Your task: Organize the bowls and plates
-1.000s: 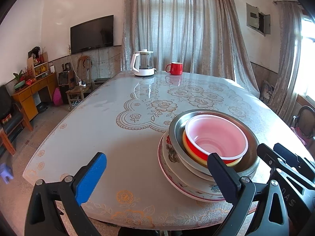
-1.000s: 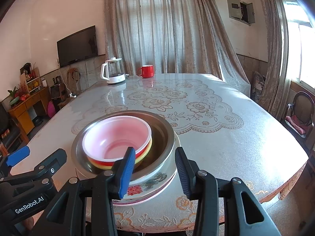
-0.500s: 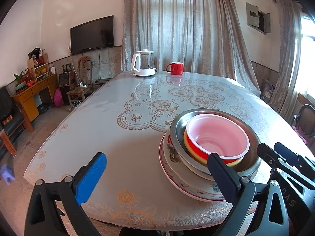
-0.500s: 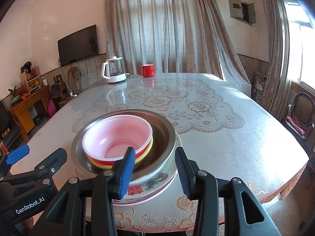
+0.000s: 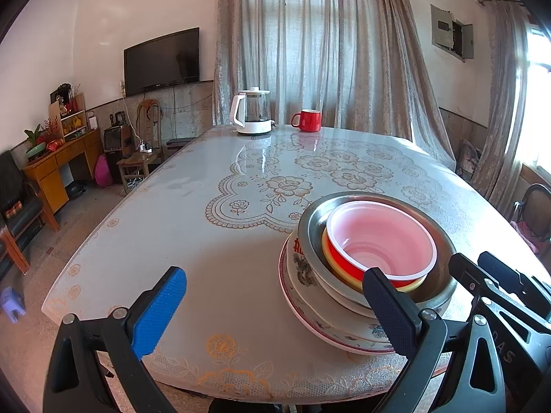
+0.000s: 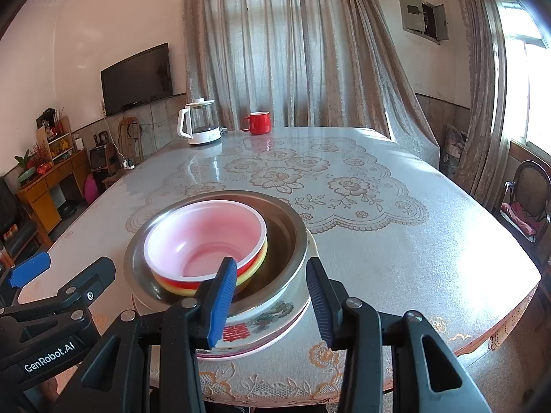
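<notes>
A stack of dishes stands near the table's front edge. A pink-lined red bowl (image 5: pixel 378 241) (image 6: pixel 203 237) sits on a yellow bowl, inside a steel bowl (image 5: pixel 310 227) (image 6: pixel 289 237), on a patterned white bowl (image 6: pixel 272 313) and a pink-rimmed plate (image 5: pixel 310 320). My left gripper (image 5: pixel 275 306) is open wide and empty, left of the stack, its right finger in front of the rim. My right gripper (image 6: pixel 272 296) is open and empty, its fingers just in front of the stack's near rim, not touching.
A white electric kettle (image 5: pixel 251 113) (image 6: pixel 201 127) and a red mug (image 5: pixel 308 120) (image 6: pixel 258 123) stand at the table's far edge. A lace-patterned cloth (image 6: pixel 344 189) covers the table. A chair (image 6: pixel 523 199) stands at the right, a wooden cabinet (image 5: pixel 58 161) at the left.
</notes>
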The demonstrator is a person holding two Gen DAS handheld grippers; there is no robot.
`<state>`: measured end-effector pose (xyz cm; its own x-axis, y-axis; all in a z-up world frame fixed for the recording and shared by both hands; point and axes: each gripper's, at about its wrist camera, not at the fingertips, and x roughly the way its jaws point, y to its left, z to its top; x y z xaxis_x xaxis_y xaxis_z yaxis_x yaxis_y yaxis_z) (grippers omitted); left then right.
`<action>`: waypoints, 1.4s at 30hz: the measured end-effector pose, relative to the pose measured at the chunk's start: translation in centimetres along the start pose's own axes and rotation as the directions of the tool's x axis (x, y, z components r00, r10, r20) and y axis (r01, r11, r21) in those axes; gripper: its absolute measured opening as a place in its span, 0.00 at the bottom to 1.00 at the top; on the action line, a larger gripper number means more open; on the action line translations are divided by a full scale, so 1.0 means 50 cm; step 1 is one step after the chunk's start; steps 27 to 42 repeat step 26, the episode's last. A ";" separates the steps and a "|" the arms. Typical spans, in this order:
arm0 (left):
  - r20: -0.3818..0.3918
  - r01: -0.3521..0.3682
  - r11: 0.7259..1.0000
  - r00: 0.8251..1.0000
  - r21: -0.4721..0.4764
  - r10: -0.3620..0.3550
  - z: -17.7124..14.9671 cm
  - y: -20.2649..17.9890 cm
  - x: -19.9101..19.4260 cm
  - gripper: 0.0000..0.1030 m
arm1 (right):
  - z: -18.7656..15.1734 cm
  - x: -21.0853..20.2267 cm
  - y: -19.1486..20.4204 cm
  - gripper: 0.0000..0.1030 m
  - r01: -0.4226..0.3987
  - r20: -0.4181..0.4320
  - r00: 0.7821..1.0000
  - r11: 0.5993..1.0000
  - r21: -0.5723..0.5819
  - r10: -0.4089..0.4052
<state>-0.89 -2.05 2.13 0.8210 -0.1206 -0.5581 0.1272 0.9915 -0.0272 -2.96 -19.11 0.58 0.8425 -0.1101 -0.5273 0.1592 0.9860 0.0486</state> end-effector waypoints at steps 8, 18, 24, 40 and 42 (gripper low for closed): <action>-0.007 0.005 1.000 1.000 -0.001 -0.005 -0.001 -0.003 0.003 1.00 | -0.002 0.001 -0.001 0.41 -0.002 -0.007 1.000 1.000 -0.002 0.002; 0.034 0.019 1.000 0.999 0.008 -0.020 -0.003 -0.004 -0.004 0.95 | -0.008 0.004 -0.002 0.41 -0.004 -0.019 1.000 1.000 -0.003 0.004; 0.040 0.021 1.000 0.999 -0.020 -0.020 0.005 0.012 0.000 0.94 | -0.004 0.010 -0.010 0.41 -0.001 -0.017 1.000 1.000 0.002 0.001; 0.044 0.020 0.999 0.999 -0.040 -0.019 0.012 0.024 0.003 0.97 | 0.002 0.014 -0.022 0.41 0.006 -0.018 1.000 1.000 0.005 -0.006; 0.044 0.020 0.999 0.999 -0.040 -0.019 0.012 0.024 0.003 0.97 | 0.002 0.014 -0.022 0.41 0.006 -0.018 1.000 1.000 0.005 -0.006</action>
